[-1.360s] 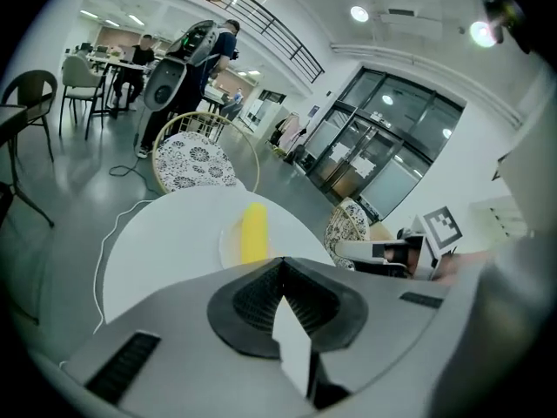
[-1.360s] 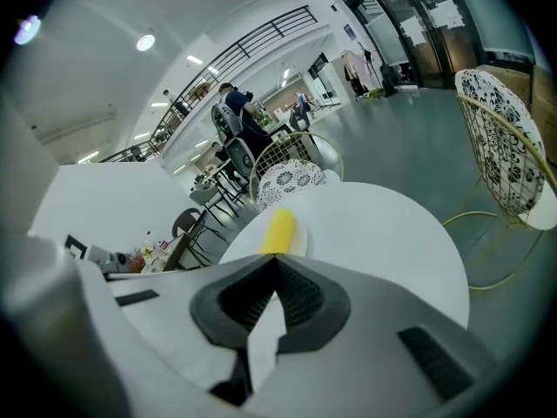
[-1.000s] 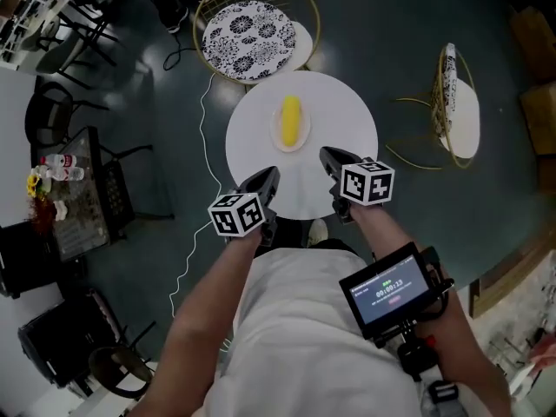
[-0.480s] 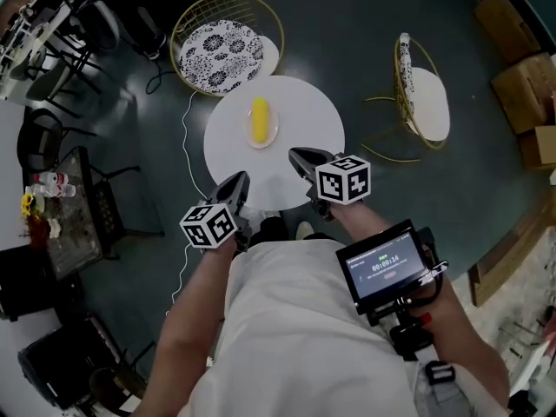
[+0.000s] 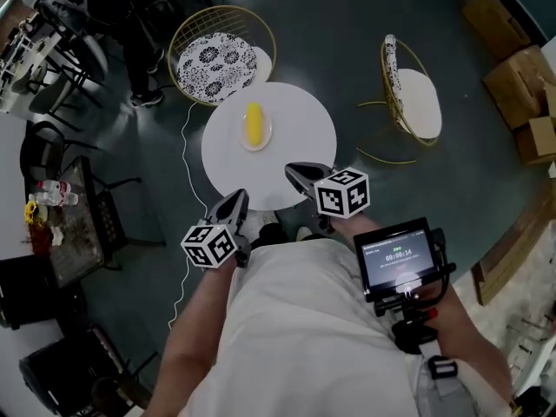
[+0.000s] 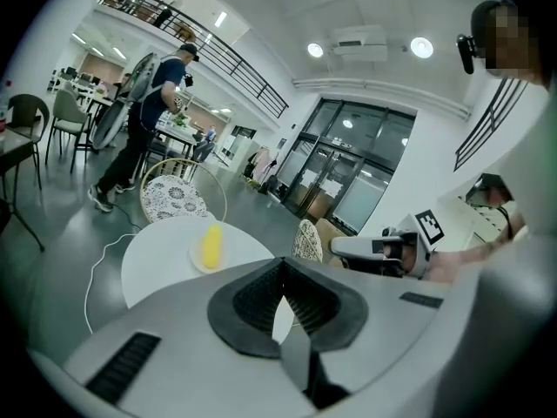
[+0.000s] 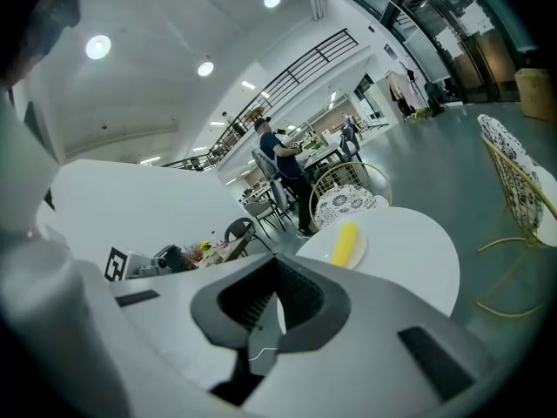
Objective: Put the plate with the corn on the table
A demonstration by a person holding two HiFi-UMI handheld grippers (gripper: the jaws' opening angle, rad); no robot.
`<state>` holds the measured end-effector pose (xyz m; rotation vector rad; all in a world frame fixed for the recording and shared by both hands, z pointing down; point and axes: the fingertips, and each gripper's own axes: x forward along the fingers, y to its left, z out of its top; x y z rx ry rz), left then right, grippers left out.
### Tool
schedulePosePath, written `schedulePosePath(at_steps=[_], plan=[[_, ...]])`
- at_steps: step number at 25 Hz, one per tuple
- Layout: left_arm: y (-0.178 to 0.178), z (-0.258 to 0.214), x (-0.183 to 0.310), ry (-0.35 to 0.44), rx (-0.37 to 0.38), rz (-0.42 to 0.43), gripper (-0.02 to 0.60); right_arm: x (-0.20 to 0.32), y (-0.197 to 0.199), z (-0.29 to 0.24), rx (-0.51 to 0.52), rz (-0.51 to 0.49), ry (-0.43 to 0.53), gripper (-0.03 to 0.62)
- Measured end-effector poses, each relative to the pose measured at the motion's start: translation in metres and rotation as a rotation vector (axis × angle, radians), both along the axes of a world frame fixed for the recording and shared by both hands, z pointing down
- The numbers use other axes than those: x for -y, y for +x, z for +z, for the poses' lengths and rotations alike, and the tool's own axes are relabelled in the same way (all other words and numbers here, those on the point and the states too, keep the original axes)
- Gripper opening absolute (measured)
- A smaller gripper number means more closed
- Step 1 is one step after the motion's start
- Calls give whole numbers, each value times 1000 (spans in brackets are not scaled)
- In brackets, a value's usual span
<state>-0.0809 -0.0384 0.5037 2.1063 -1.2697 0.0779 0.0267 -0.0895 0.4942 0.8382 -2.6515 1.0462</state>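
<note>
A yellow corn cob [image 5: 253, 122] lies on a small pale plate [image 5: 254, 137], which rests on the round white table [image 5: 300, 137], slightly left of its middle. My left gripper [image 5: 234, 201] hangs just off the table's near edge, shut and holding nothing. My right gripper [image 5: 296, 173] hovers over the near rim, also shut and bare. In the left gripper view the corn [image 6: 211, 243] and table [image 6: 152, 264] lie ahead beyond the closed jaws [image 6: 282, 296]. The right gripper view shows the corn [image 7: 345, 243] on the table [image 7: 413, 255] past its own jaws [image 7: 276, 296].
A gold wire chair with a patterned cushion [image 5: 217, 59] stands behind the table, and another gold chair [image 5: 408, 89] at its right. A person [image 5: 130, 20] stands at the upper left. A white cable [image 5: 186, 181] runs along the floor. Cardboard boxes [image 5: 521, 68] sit far right.
Both grippers have drawn back from over the table toward my body. The plate with the corn stays where it was on the table. A person has come into view at upper left.
</note>
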Motion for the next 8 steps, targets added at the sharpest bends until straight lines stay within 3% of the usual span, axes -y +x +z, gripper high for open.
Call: schedulePosePath(at_steps=[8], plan=[[0,-3,-27,10,10,-5,8,-26,0,-4,22,-24,-2,9]])
